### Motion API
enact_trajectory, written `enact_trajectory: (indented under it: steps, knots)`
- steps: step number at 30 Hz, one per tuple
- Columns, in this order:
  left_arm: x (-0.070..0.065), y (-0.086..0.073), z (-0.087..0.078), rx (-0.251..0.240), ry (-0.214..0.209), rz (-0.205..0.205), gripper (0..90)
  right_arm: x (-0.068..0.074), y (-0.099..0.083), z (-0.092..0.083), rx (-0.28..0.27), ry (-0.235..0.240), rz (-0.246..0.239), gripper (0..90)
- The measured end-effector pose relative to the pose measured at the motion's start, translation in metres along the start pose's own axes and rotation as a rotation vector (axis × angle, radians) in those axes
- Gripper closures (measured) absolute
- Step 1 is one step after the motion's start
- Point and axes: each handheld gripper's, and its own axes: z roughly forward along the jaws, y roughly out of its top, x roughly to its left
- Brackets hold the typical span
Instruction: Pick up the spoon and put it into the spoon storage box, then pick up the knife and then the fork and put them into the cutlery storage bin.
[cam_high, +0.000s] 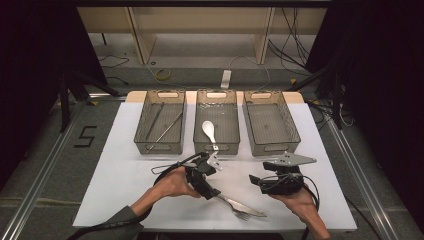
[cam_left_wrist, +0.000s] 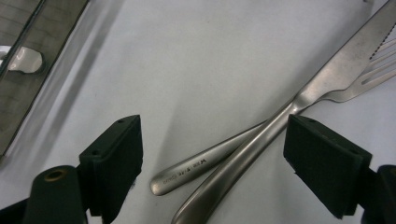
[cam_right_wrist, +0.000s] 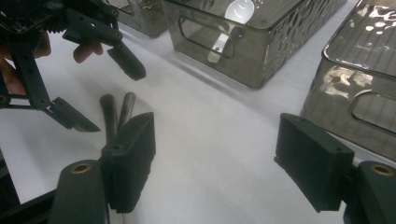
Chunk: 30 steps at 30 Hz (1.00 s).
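Observation:
A steel knife (cam_high: 240, 205) and a steel fork (cam_high: 243, 215) lie crossed on the white table near its front edge. In the left gripper view the knife (cam_left_wrist: 327, 74) lies over the fork (cam_left_wrist: 196, 170). Both handles sit between the wide-apart jaws of my left gripper (cam_left_wrist: 215, 158), and the pads touch neither. From above, my left gripper (cam_high: 214, 192) points down at the handle ends. My right gripper (cam_high: 257, 180) stands open just right of the cutlery, nothing between its jaws (cam_right_wrist: 215, 163). It looks at the left gripper (cam_right_wrist: 112, 98) over the two handles (cam_right_wrist: 116, 112).
Three grey mesh baskets stand in a row at the back. The left basket (cam_high: 159, 149) holds long thin metal sticks. A white spoon (cam_high: 209, 131) lies in the middle basket (cam_high: 216, 148). Nothing lies in the right basket (cam_high: 272, 147). Bare table (cam_high: 125, 175) lies left of my hands.

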Motion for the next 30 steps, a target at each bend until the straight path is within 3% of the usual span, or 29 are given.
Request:
enact_trajectory:
  steps: [16,24,30]
  knots:
    - [-0.004,-0.001,0.011,0.061,0.023,0.06,27.6,-0.002,-0.001,-0.002,0.006,-0.004,0.008,29.6]
    - [-0.009,-0.001,0.011,0.065,0.009,0.082,33.8,-0.001,-0.001,-0.001,0.012,-0.006,0.001,29.6]
    - [-0.014,0.001,0.014,0.098,-0.023,0.116,36.5,-0.001,-0.001,-0.001,0.019,-0.005,0.001,29.7]
